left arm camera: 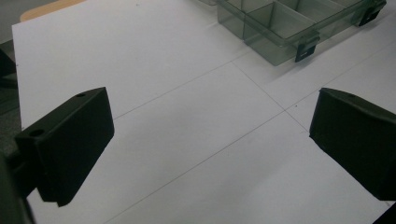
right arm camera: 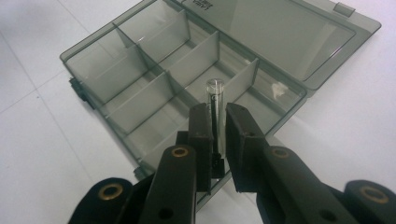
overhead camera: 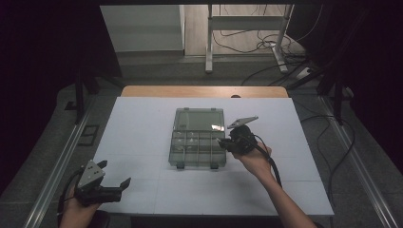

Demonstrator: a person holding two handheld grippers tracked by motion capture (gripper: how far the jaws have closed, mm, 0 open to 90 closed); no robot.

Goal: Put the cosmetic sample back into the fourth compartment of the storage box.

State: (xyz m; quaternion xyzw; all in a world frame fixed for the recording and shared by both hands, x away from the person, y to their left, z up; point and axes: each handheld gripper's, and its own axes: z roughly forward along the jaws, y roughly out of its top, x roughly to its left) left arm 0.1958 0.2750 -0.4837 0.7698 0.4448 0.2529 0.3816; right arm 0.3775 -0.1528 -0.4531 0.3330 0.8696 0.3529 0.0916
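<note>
The right gripper squeezes a little clear tube that stands up straight in the middle of the frame, right above the open box, while the left gripper, wide open, waits far off at the lower left.

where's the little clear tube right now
The clear tube is pinched between the right gripper jaws, held over the right-hand end of the open compartment box, which sits mid-table in the high view.
</note>
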